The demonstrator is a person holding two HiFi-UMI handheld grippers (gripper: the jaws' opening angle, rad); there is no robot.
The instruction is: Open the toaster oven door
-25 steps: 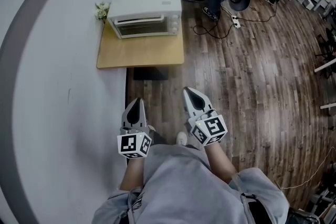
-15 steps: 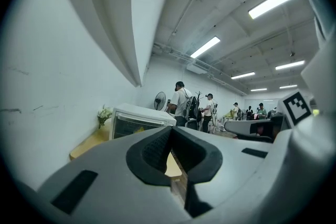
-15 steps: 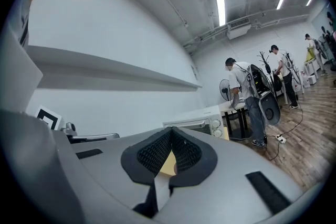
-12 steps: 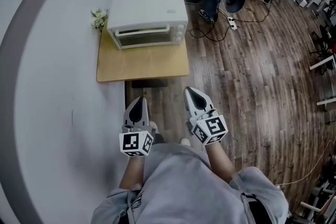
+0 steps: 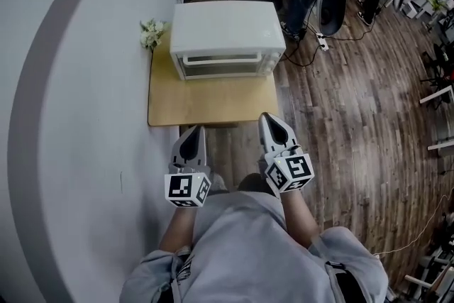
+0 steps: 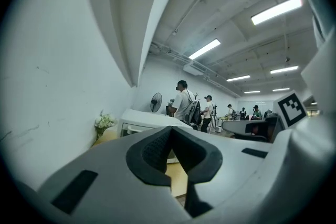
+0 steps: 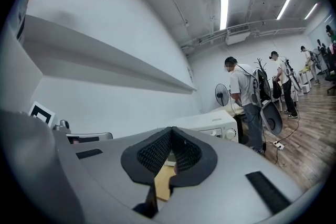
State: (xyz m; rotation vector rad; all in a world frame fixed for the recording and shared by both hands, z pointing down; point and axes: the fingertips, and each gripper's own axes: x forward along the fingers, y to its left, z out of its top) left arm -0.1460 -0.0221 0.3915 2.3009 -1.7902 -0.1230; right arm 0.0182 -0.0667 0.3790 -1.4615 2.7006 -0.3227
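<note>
here, the left gripper (image 5: 191, 147) and right gripper (image 5: 275, 131), jaws together and empty, hover short of the white toaster oven (image 5: 227, 39), door closed, on a wooden table (image 5: 213, 101) against the wall.

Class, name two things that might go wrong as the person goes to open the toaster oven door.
1. The left gripper and right gripper are both shut; unless one opens, it may only bump the toaster oven door, not grip its handle.
2. Pulling could drag the oven across the table or jostle the flowers beside it.
</note>
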